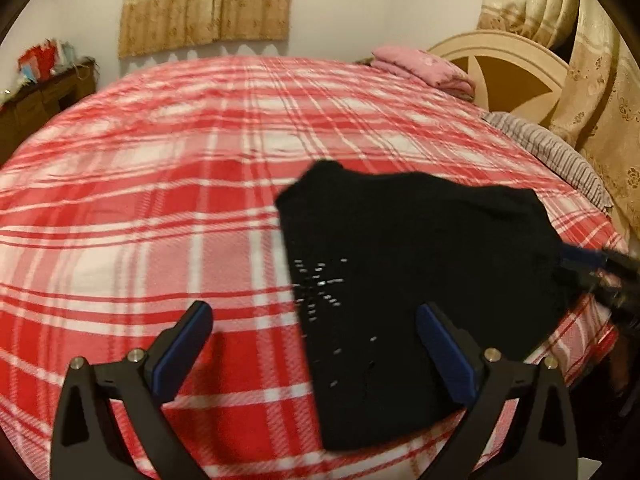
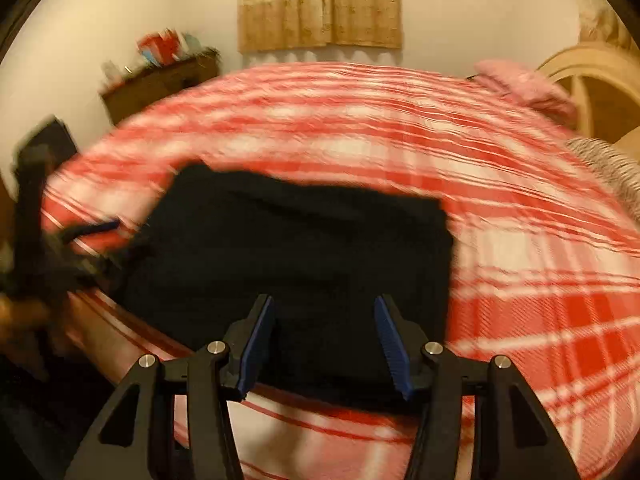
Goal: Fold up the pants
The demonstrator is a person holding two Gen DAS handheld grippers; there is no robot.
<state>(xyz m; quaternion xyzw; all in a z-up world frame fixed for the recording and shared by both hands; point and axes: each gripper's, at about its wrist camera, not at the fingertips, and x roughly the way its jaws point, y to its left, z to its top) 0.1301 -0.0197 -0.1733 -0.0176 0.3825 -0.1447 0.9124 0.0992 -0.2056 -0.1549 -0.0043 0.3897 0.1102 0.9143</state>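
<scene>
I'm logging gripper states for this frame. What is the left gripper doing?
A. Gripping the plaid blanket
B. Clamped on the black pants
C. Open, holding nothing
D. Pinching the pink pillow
C: the left gripper has its jaws spread wide with nothing between them, above the black pants that lie on the plaid blanket.
</scene>
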